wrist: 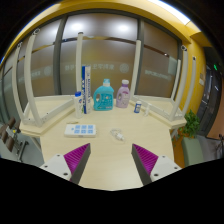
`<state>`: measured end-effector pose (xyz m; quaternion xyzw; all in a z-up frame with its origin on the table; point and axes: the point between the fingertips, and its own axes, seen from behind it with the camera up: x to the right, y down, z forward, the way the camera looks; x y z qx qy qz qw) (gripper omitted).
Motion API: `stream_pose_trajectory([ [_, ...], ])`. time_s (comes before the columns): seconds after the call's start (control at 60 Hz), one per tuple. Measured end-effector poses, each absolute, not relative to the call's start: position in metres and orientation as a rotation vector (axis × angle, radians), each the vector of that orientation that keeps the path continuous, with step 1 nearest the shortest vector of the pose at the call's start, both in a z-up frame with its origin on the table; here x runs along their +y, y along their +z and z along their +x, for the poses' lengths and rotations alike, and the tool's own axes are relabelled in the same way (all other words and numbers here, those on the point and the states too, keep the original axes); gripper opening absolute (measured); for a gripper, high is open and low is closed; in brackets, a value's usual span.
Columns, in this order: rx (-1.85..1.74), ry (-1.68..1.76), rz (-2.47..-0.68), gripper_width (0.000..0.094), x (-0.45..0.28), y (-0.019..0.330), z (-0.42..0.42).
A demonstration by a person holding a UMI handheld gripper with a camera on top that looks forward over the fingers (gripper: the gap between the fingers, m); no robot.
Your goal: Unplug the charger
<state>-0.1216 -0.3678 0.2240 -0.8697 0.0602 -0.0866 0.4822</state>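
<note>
1. Gripper (110,150): let go and wide apart. Nothing held. Only bare table (110,170) between the two magenta pads (77,155).
2. Charger: hard to pick out for sure. Maybe the small pale lump (117,134) lying just ahead of the fingers, near the middle of the table. Maybe plugged into the flat white block with square holes (80,129), a little to the left of that lump. Looks like a power strip, but too small to tell. No cord to be seen.
3. Farther back: a big blue bottle (104,96), a pinkish bottle (123,94) beside it, a tall white tube (86,85) and a small dark thing (138,107). Off to the right, a green plant (190,125).
4. Job not started, by the look of it. Still some way to reach.
5. Could go wrong: grabbing the wrong thing, since the plug is so hard to spot from back here.
6. Could go wrong: pulling at a slant. Might lift or drag the whole white block along if not held down.
7. Could go wrong: pinching only the edge of a small plug. Might slip out of the pads.
8. Could go wrong: reaching too far and bumping the bottles. Tall ones tip over easily.
9. Best bet: move in slowly, look again up close, then close squarely and pull straight out.
</note>
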Motion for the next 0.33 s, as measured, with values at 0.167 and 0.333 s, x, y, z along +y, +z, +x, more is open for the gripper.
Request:
stream_pose_trajectory([
  [0.167,0.141,-0.198,-2.108,0.0858,-0.408,0.240,-0.129],
  [0.333,0.130,-0.219,-2.102,0.0856,-0.426,0.249,-0.126],
])
